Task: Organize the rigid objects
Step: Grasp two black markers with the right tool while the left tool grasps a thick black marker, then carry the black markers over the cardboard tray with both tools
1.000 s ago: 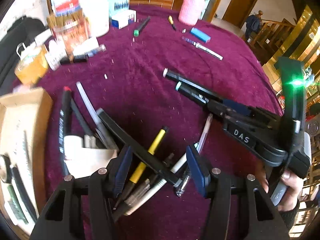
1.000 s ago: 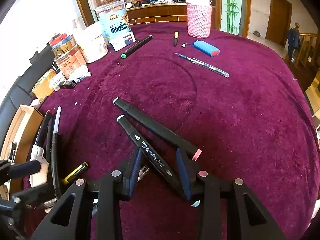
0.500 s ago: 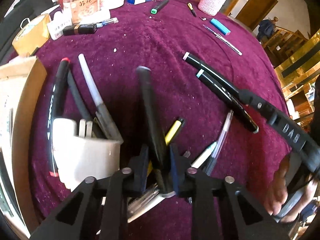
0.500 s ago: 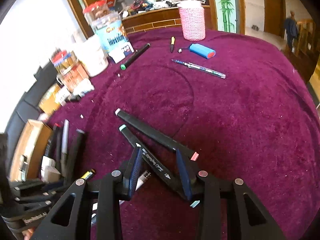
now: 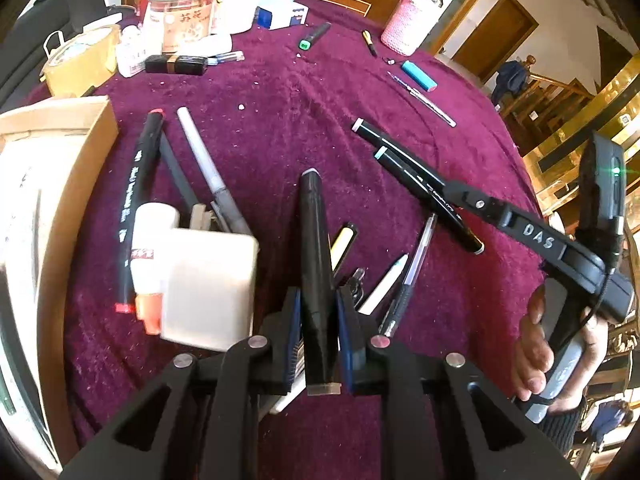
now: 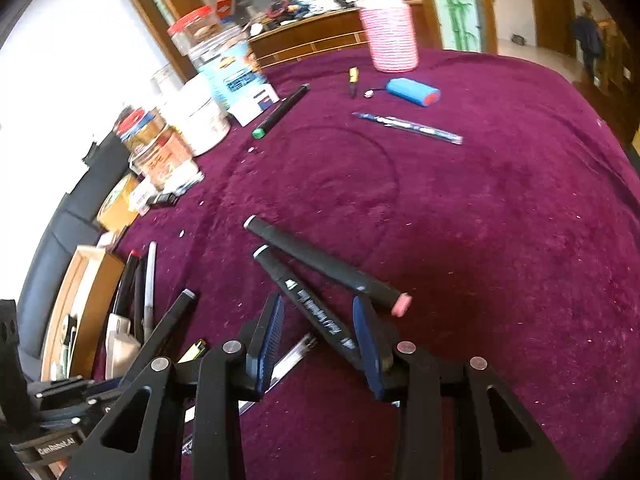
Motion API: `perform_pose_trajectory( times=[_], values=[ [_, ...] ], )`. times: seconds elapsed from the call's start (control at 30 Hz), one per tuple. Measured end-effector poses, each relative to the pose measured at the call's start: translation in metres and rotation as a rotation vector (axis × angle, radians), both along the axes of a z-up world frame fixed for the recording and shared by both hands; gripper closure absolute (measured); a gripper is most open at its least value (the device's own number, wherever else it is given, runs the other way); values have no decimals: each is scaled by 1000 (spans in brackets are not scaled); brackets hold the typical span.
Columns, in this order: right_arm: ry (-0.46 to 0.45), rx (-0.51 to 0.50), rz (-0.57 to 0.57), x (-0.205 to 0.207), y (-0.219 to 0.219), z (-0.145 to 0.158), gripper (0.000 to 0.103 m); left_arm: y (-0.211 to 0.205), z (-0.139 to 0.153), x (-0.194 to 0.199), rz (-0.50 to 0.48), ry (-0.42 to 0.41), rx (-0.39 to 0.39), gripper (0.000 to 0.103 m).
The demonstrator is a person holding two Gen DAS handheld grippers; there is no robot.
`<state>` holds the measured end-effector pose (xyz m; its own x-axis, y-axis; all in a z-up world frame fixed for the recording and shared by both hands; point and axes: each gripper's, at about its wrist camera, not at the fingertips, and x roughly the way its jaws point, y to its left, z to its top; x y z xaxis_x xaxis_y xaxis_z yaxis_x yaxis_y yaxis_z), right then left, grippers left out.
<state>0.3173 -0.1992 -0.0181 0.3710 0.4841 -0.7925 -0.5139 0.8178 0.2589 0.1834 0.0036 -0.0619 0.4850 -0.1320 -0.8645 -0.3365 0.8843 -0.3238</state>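
My left gripper [image 5: 318, 300] is shut on a black marker [image 5: 314, 240] and holds it lifted, pointing away over a heap of pens [image 5: 384, 284]. The same marker shows at the lower left of the right wrist view [image 6: 168, 326]. My right gripper [image 6: 318, 316] is open, its jaws either side of a black marker with a teal cap [image 6: 304, 300]. A second black marker with a pink end [image 6: 328, 264] lies just beyond it. Both markers show in the left wrist view [image 5: 420, 188], with the right gripper [image 5: 460, 196] over them.
A white pen holder [image 5: 208, 284] lies tipped over beside more markers [image 5: 136, 196]. A cardboard box [image 5: 48, 208] sits at the left. Jars and tins [image 6: 188, 120] line the far left. A green-capped marker [image 6: 280, 110], a blue case [image 6: 412, 92], a pen [image 6: 408, 126] and a pink jar [image 6: 388, 36] lie farther off.
My left gripper closed on the black marker and raised it from the heap, swinging it to point straight ahead. The right gripper stayed open over the teal-capped marker, tilting slightly.
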Motion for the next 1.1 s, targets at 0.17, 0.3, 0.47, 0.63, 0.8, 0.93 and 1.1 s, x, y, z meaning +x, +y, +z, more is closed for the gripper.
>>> perform_pose_trajectory(
  times=[0.17, 0.3, 0.47, 0.63, 0.8, 0.93, 1.1],
  values=[
    [-5, -76, 13, 0, 12, -14, 65, -3, -1, -16, -29, -3, -16, 87],
    [-22, -104, -1, 0, 13, -20, 73, -12, -5, -19, -55, 0, -1, 87],
    [-35, -108, -1, -4, 14, -18, 87, -14, -10, -16, -67, 14, 11, 87],
    [-56, -85, 6, -8, 15, -10, 87, -12, -11, -15, -57, 4, 26, 88],
    [-82, -23, 0, -14, 11, 4, 87, -15, 3, -24, -64, -70, 47, 88],
    [-125, -11, -30, -19, 13, 12, 88, -6, 14, -43, -59, -97, 22, 88],
    [-173, 16, -3, -37, 23, 23, 87, 17, 33, -79, -9, -148, -2, 88]
  ],
)
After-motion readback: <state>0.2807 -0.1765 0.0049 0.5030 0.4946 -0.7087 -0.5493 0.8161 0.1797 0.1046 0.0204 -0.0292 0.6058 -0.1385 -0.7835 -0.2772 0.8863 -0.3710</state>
